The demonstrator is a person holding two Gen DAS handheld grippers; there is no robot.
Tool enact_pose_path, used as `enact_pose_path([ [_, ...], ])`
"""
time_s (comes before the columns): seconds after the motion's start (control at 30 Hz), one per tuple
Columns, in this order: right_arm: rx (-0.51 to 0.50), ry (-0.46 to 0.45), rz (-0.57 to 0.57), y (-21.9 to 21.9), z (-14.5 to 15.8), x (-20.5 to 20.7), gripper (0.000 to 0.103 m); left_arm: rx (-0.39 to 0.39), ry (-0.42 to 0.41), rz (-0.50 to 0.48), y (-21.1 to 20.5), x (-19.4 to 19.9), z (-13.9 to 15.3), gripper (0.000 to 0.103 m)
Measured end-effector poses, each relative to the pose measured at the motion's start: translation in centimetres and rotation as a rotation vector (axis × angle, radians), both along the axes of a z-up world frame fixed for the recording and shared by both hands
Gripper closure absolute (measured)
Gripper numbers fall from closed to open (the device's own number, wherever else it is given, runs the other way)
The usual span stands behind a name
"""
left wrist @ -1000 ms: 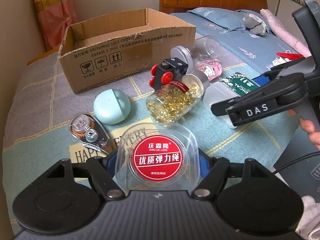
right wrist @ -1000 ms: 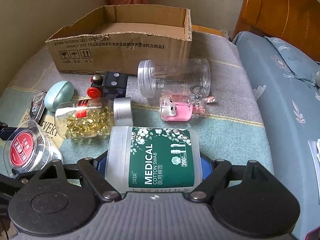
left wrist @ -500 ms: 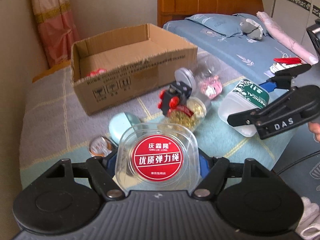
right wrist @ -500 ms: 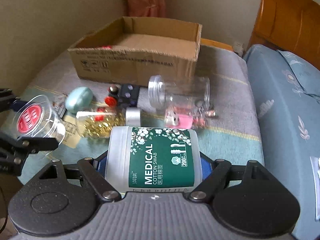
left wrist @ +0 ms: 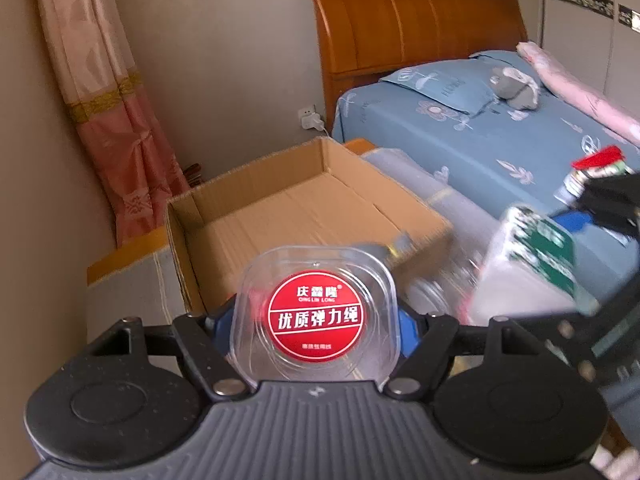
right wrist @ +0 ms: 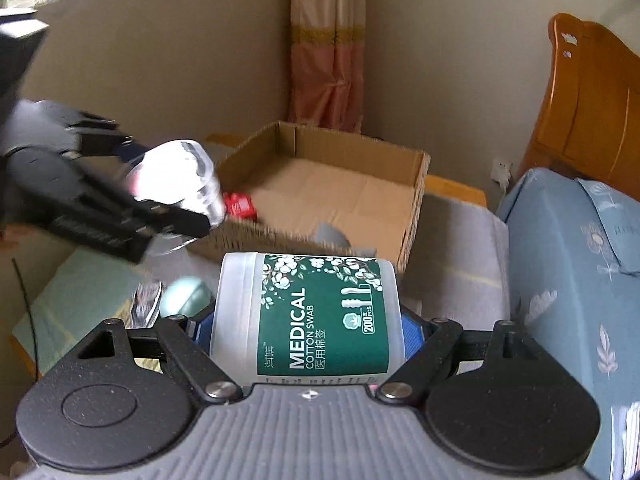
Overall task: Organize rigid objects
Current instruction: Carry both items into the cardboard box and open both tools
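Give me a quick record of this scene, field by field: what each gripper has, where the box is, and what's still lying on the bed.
left gripper: shut on clear elastic-cord case, red round label
right gripper: shut on cotton swab jar, green label
cardboard box: open, ahead of both grippers, on the grey blanket
inside box: one red item; most of the floor bare
left on blanket: mint-green case, partly hidden behind the right gripper
image quality: motion blur in both views
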State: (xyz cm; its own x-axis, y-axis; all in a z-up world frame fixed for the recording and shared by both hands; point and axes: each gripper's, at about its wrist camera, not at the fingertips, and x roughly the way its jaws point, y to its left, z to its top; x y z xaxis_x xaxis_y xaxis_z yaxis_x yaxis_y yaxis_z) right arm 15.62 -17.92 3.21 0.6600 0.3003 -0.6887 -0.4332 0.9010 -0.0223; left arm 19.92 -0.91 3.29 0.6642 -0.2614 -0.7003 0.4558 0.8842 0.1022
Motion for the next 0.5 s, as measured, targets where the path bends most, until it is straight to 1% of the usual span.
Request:
enact_pose_path([
  [0.1, -0.007, -0.022, -0.013, 0.2, 0.6, 1.3, 0.017, 0.018, 0.003, 0.023, -0.1, 3.2, -0.1, 0.029],
  [0.27, 0.021, -0.017, -0.031, 0.2, 1.1, 3.2, 0.017, 0.055, 0.013, 0.047, -0.5, 7.9, -0.8, 0.029],
  [0.4, 0.022, -0.023, -0.041, 0.3, 1.4, 4.1, 0.017, 0.098, 0.012, 0.061, -0.5, 10.2, -1.4, 0.029],
  [0.5, 0.017, -0.031, -0.049, 0.3, 1.7, 4.4, 0.017, 0.109, 0.010, 0.066, -0.6, 11.6, -1.7, 0.029],
])
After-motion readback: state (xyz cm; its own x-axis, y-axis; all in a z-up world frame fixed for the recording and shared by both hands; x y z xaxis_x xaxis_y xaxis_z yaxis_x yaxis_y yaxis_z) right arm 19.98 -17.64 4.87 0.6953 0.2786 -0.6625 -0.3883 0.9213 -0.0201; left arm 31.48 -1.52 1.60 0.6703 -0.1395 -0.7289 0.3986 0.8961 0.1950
